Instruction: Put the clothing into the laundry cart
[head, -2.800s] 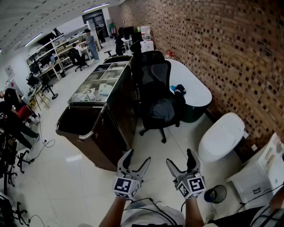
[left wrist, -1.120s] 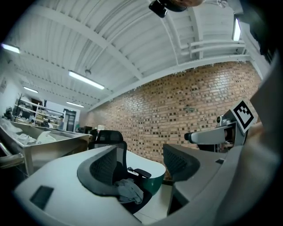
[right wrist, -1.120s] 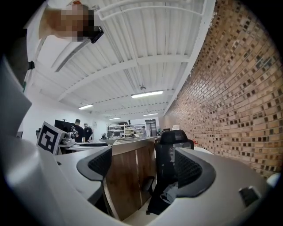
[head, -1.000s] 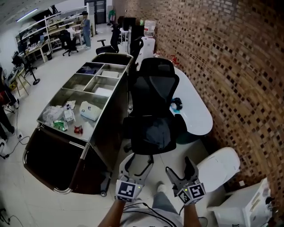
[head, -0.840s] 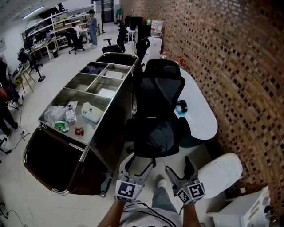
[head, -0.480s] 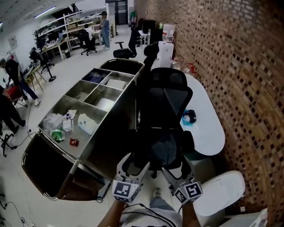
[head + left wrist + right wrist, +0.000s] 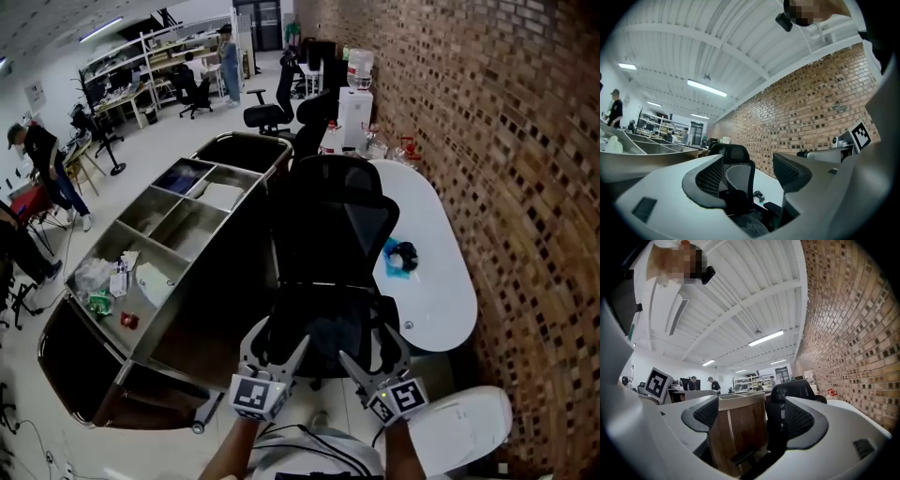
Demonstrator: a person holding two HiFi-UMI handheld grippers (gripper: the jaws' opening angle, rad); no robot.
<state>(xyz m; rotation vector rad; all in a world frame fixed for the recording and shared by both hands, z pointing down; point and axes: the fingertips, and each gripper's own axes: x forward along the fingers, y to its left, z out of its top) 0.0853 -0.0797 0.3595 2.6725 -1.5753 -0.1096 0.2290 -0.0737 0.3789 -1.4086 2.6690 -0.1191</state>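
Two-handed, facing the dark clothing [image 7: 330, 330] heaped on the office chair [image 7: 330, 220] seat.
Hovering left gripper [image 7: 275, 343] and right gripper [image 7: 369, 351] level just short of it, heap lying dead ahead between both, equally near, no clear long axis; showing both jaw pairs parted midway, gripping nothing; leaving laundry cart [image 7: 220, 300] off left.

A dark garment [image 7: 330, 328], it seems, lies on the black chair's seat [image 7: 361, 309].
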